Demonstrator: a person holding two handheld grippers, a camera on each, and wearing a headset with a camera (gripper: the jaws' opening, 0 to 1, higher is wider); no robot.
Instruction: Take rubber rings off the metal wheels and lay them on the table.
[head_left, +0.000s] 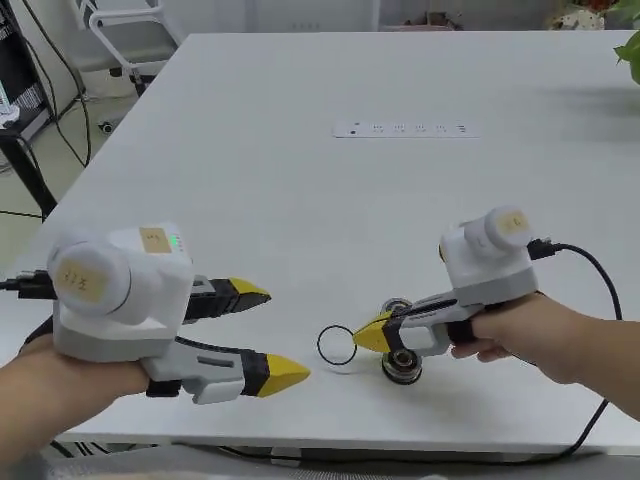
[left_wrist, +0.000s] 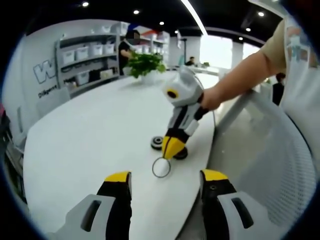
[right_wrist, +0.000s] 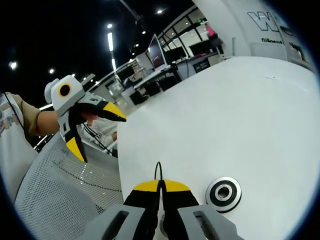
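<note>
Left tongs (head_left: 282, 333) gape empty; right tongs (head_left: 363, 338) pinch one freed rubber ring (head_left: 320, 345), touching the bench (head_left: 300, 150) before them; metal wheels (head_left: 402, 366) beside them may keep more rings

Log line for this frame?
left gripper: open | right gripper: shut on rubber ring | rubber ring: off metal wheels, at table | next: release

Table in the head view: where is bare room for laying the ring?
Bare: the wide stretch from the left gripper up to the power strip, and the table's far left corner. Crowded: around the right gripper, its ring and the wheels, by the near edge.
</note>
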